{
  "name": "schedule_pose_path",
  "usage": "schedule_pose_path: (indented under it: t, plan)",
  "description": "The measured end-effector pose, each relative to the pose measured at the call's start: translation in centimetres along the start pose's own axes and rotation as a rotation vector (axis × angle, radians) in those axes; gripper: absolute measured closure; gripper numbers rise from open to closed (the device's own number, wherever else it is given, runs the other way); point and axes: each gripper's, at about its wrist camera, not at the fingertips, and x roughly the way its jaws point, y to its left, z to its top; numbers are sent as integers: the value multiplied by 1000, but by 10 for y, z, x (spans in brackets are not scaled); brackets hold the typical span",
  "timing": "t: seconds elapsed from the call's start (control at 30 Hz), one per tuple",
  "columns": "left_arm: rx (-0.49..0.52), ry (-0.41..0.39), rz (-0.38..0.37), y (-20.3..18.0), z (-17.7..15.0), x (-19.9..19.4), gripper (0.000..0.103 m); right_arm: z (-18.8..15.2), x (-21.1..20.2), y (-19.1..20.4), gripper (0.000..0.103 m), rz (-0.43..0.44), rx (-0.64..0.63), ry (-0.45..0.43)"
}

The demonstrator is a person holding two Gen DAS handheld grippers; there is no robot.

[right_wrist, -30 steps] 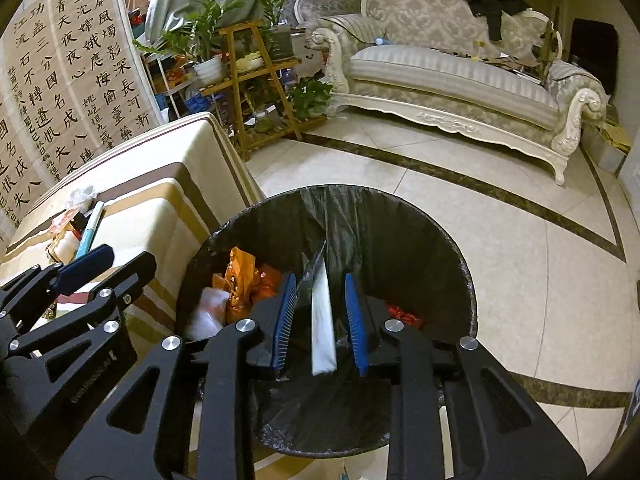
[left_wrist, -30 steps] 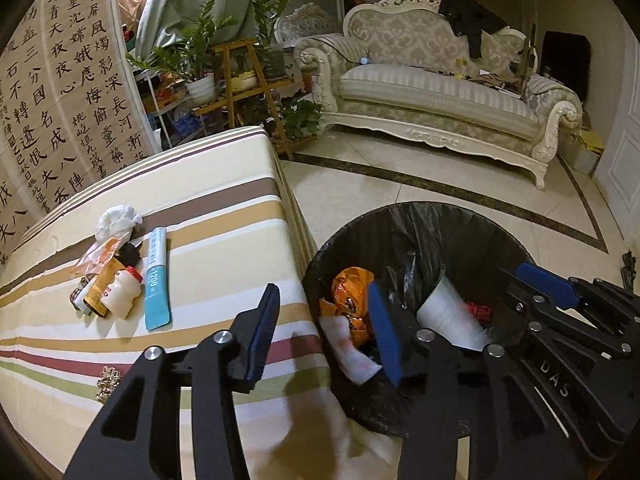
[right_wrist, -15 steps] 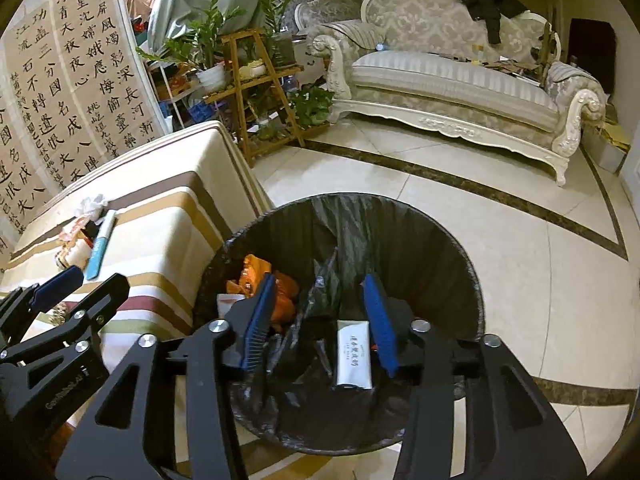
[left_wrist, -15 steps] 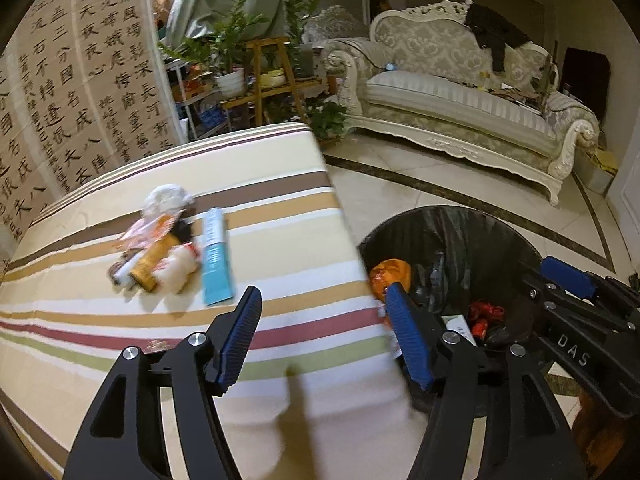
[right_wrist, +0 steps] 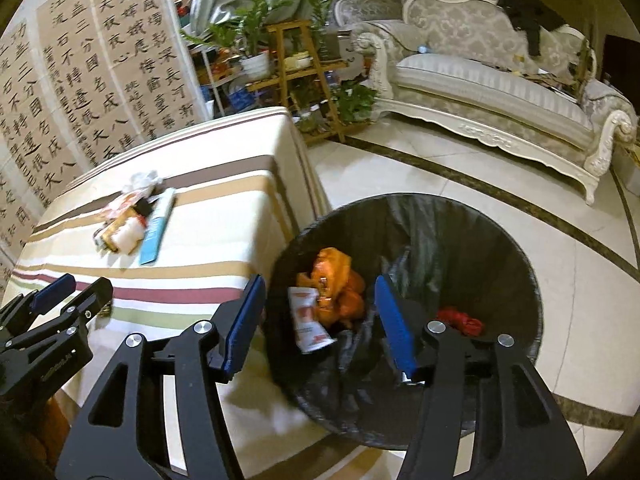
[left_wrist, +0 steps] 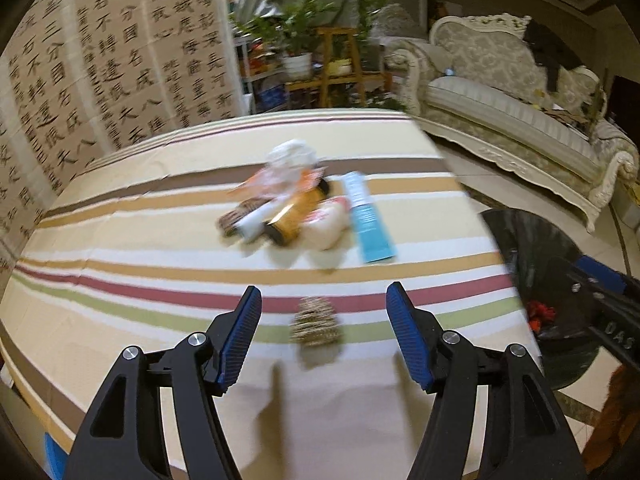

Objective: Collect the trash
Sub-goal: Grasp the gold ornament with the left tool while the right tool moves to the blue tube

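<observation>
striped cream tablecloth [left_wrist: 160, 248] (tan, brown, maroon, green bands), black bin liner [right_wrist: 472, 240], blue gripper pads [left_wrist: 404, 332].

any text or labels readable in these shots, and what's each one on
"DAS": on the right tool, letters upside down, cut off at the frame edge.
Wall sheets: large columns of brush-written Chinese characters, among them "三", "不", "天", "八".
Left tool: small white lettering, too blurred to read.
Blue tube: print blurred.
White packet in the bin: red print, unreadable.
</observation>
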Motion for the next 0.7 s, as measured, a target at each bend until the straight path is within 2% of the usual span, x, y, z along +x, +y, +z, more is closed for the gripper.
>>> schedule_pose_path:
  t: [0.17, 0.43, 0.5, 0.57, 0.63, 0.7]
  plan:
    - [-23, 37, 4, 16, -8, 6, 44, -1, 2, 17, 47, 20, -27, 9]
    - [-6, 59, -36, 11, -7, 9, 50, -1, 5, 32, 47, 36, -52, 19]
    - [-1, 64, -40, 11, -8, 10, 56, 0, 4, 33, 47, 37, -53, 19]
    - [0, 78, -49, 11, -9, 13, 71, 1, 5, 34, 47, 38, -54, 19]
    - [4, 76, -49, 10, -11, 12, 78, 1, 6, 35, 47, 39, -56, 20]
    - [6, 73, -57, 10, -13, 11, 80, 1, 7, 37, 47, 40, -59, 22]
